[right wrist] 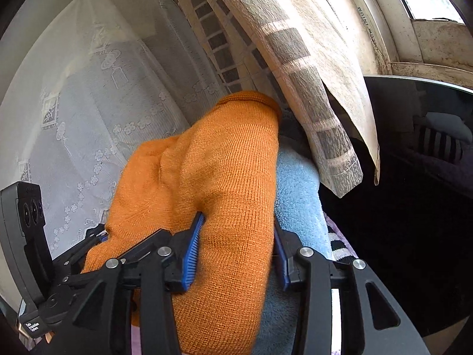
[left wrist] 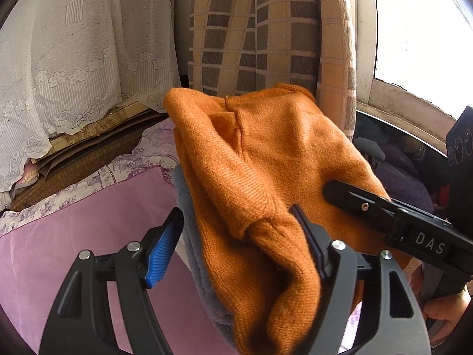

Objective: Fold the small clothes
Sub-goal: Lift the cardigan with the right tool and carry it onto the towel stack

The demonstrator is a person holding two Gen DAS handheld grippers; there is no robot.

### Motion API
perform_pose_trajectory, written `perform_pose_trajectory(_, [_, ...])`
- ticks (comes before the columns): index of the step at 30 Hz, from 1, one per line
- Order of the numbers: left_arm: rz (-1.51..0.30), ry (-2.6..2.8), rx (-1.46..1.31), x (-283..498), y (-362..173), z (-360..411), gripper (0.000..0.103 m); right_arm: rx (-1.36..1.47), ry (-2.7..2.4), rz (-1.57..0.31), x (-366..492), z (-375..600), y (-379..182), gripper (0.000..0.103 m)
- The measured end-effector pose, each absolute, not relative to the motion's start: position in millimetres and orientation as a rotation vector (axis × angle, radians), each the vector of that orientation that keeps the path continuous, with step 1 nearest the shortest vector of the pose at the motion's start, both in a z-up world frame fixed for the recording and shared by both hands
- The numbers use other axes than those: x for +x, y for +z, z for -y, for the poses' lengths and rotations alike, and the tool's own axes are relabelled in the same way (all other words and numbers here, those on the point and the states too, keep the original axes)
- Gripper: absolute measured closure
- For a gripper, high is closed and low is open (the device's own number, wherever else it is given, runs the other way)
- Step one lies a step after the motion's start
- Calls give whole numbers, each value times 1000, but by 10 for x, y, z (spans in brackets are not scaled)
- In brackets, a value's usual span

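An orange knit garment (left wrist: 266, 162) fills the centre of the left wrist view, bunched into thick folds and lying over a blue-grey fleecy cloth (left wrist: 184, 189) whose edge shows along its left side. In the right wrist view the same orange knit (right wrist: 218, 177) occupies the middle of the frame, with the light blue fleece (right wrist: 298, 186) showing to its right and beneath it.

The left gripper (left wrist: 236, 248) sits at the lower centre of its view. Its jaws stand apart and released: the left blue pad (left wrist: 162, 254) is clear of the fabric, over the pink sheet, while the right finger lies against or under a fold of the knit. A roll of the orange fabric runs between the two fingers.

The right gripper (right wrist: 236, 251) is at the lower centre of its own view. A thick fold of the orange knit fills the space between its jaws, and both blue pads press on the fabric, so it is grasping the garment. In the left wrist view this gripper enters from the right edge, one black finger (left wrist: 354, 201) lying across the knit.

A pink sheet (left wrist: 88, 222) covers the bed at lower left. White lace curtain (left wrist: 74, 59) hangs at upper left, a checked brown curtain (left wrist: 251, 29) at upper centre, and a bright window (left wrist: 419, 23) at upper right.
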State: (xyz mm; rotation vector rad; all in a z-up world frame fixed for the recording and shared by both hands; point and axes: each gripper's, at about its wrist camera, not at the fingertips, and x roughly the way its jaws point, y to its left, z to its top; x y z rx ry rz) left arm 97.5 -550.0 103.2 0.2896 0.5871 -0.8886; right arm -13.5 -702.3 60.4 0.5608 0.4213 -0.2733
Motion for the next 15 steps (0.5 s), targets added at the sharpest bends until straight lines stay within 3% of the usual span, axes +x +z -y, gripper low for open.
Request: perform_pose_trajectory(15, [-548,-885,300,811,860,5571,31,612,-262,-381,-245,7107,421,61])
